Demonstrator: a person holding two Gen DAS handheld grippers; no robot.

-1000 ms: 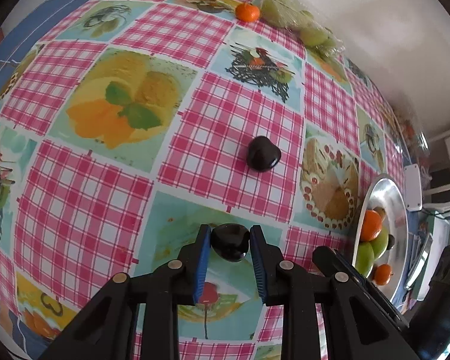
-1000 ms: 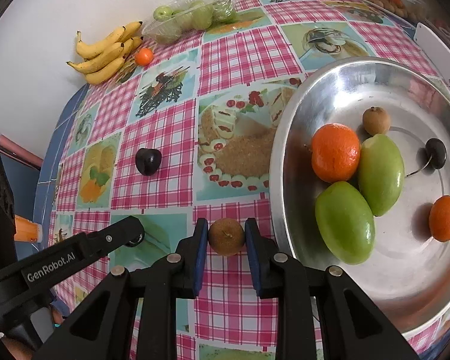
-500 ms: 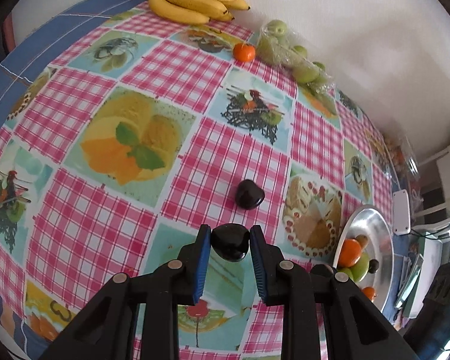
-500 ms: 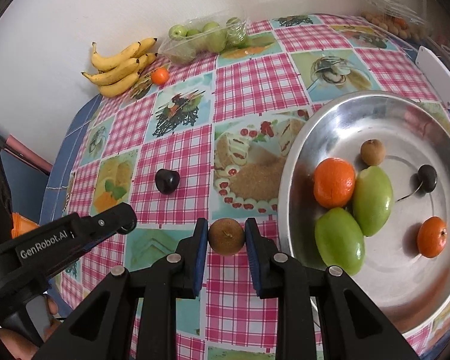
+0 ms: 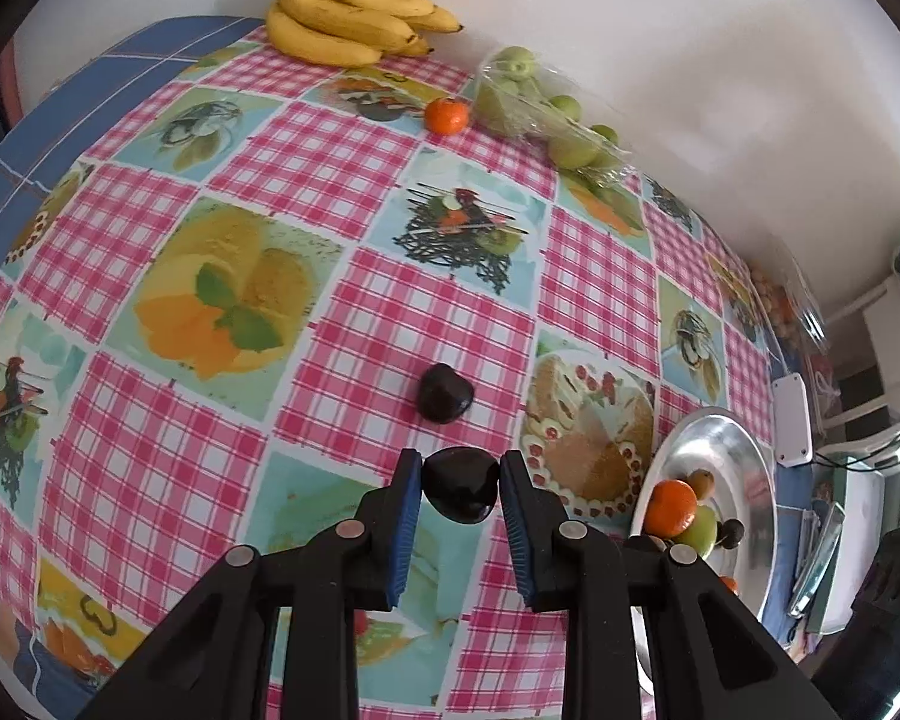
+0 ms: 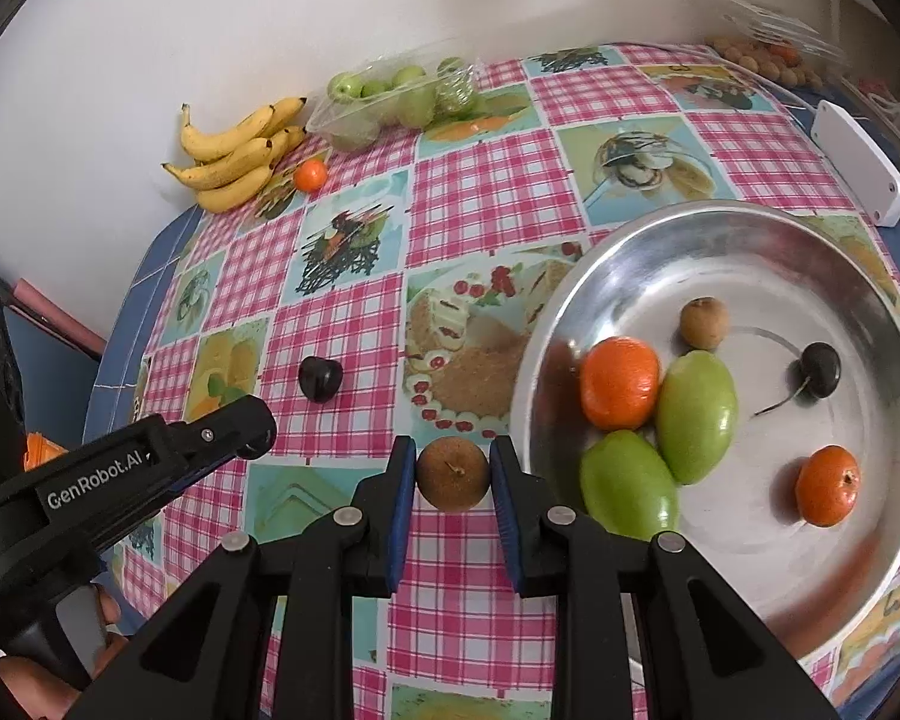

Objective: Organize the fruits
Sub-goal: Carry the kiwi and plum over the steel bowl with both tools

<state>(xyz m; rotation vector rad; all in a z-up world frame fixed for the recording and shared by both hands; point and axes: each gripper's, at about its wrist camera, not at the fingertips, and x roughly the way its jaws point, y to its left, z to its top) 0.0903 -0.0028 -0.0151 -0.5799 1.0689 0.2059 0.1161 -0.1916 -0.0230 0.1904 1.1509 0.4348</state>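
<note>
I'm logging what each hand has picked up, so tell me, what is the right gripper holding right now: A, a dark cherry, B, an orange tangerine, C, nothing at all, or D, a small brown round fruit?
D: in the right wrist view the right gripper is closed on a small brown fruit, beside the metal bowl.

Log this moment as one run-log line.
left tongs: shut on dark fruit | right tongs: shut on brown fruit | metal bowl: six fruits | table: one dark fruit loose
</note>
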